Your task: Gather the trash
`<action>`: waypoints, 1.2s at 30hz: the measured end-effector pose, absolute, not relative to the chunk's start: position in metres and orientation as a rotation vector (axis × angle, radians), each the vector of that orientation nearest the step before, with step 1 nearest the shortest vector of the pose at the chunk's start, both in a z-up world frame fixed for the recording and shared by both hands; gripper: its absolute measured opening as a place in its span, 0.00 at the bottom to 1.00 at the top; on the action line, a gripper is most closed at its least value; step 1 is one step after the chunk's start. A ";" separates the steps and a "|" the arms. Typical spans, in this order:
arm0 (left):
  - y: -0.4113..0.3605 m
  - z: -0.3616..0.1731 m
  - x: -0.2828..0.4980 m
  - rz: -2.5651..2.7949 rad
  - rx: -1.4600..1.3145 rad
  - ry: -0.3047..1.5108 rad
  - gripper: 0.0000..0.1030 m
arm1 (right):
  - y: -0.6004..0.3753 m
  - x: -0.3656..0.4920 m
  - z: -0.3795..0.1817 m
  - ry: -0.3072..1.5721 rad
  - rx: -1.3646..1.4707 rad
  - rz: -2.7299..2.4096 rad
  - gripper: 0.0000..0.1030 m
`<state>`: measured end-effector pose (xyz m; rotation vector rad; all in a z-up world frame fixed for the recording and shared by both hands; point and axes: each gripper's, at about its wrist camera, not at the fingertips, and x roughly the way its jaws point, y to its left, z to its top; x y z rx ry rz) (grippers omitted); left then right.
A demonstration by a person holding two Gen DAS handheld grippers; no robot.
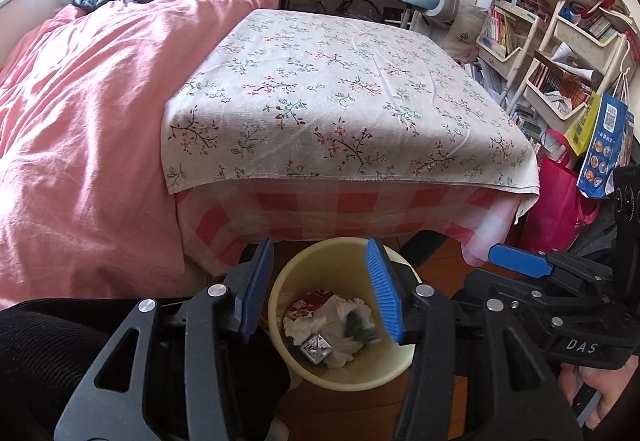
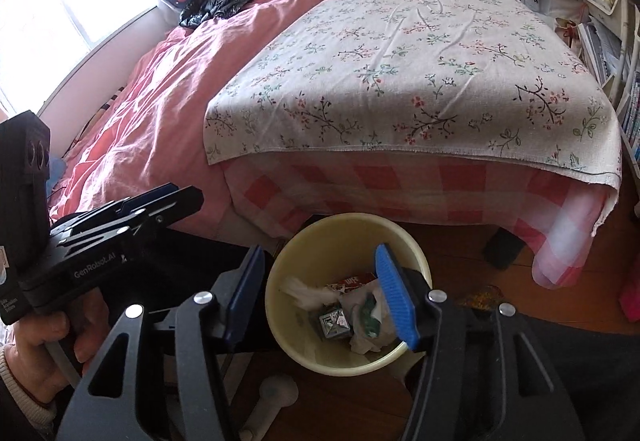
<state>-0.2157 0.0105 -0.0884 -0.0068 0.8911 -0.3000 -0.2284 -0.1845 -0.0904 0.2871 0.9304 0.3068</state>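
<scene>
The bin (image 1: 280, 305) stands on the floor at the table's (image 1: 344, 89) near edge, holding tissues (image 1: 340, 321), a red wrapper (image 1: 308, 301) and a foil cube (image 1: 316, 348). My left gripper (image 1: 320, 293) and right gripper (image 2: 320, 293) hover over it, both spread and empty.

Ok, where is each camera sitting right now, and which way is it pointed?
Left wrist: on the left hand-held gripper, aimed down over the bin toward the table; the right hand-held gripper shows at right.
Right wrist: on the right hand-held gripper, same aim; the left hand-held gripper and hand show at left.
Shared: bin with trash, table, pink bed.
</scene>
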 end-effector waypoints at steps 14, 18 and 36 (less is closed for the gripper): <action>0.014 -0.060 -0.224 -0.192 0.031 0.713 0.81 | -0.196 -0.239 -0.063 0.740 0.236 0.122 0.80; 0.013 -0.035 -0.228 -0.188 0.037 0.630 0.85 | -0.197 -0.245 -0.041 0.622 0.192 0.045 0.86; -0.007 0.048 -0.135 -0.177 0.028 0.444 0.93 | -0.225 -0.177 0.056 0.336 0.038 -0.035 0.93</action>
